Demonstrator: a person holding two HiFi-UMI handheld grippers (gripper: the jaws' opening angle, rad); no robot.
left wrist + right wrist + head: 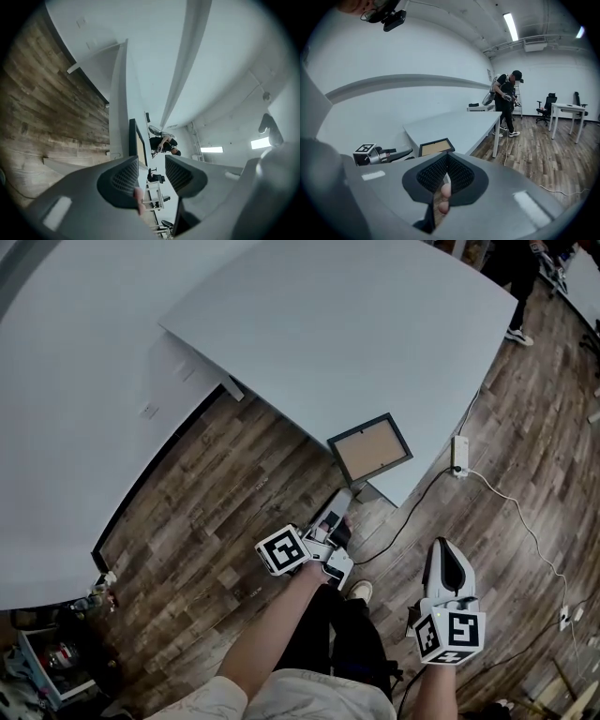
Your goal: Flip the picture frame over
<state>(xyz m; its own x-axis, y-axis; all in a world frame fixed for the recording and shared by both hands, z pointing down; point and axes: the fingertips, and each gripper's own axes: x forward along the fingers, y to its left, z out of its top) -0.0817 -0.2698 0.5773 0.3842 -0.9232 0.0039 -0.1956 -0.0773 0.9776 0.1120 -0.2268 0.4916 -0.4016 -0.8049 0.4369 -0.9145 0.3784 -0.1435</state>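
Picture frame partly behind the left claw; distant person half beyond the top edge.

A white table stands on dark wood-plank flooring, where a white cable trails from a small white box (plug or adapter, too small to tell). Beyond its far end stand a person in dark clothes and a black office chair.

The tongs stand apart with nothing between them. Beyond them the picture frame shows edge-on, seemingly at the tabletop's near end. A wooden floor fills the left, and a person stands far off.
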